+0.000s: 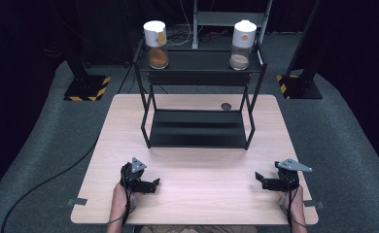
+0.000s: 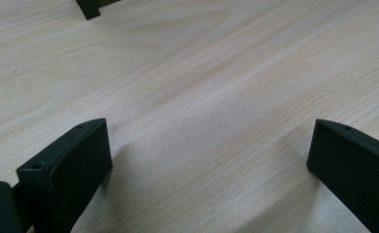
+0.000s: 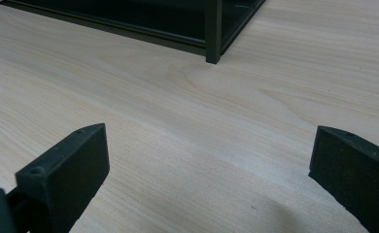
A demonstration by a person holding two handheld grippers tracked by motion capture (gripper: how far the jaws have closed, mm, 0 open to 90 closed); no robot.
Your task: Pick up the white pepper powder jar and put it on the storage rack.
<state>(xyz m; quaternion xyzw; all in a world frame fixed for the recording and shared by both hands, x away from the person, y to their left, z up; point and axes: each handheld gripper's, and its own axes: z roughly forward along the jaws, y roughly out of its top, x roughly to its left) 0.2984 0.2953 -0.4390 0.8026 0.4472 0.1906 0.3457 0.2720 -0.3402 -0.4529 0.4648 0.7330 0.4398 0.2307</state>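
Left tongs (image 1: 154, 184) point right; right tongs (image 1: 259, 180) left.

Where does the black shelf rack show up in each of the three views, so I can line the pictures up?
High view: the black shelf rack stands mid-table, two jars on its top shelf.
Left gripper view: one dark rack foot at the top left edge.
Right gripper view: the rack's lower shelf and a corner leg run along the top.
Shared landmark: the pale wooden table.
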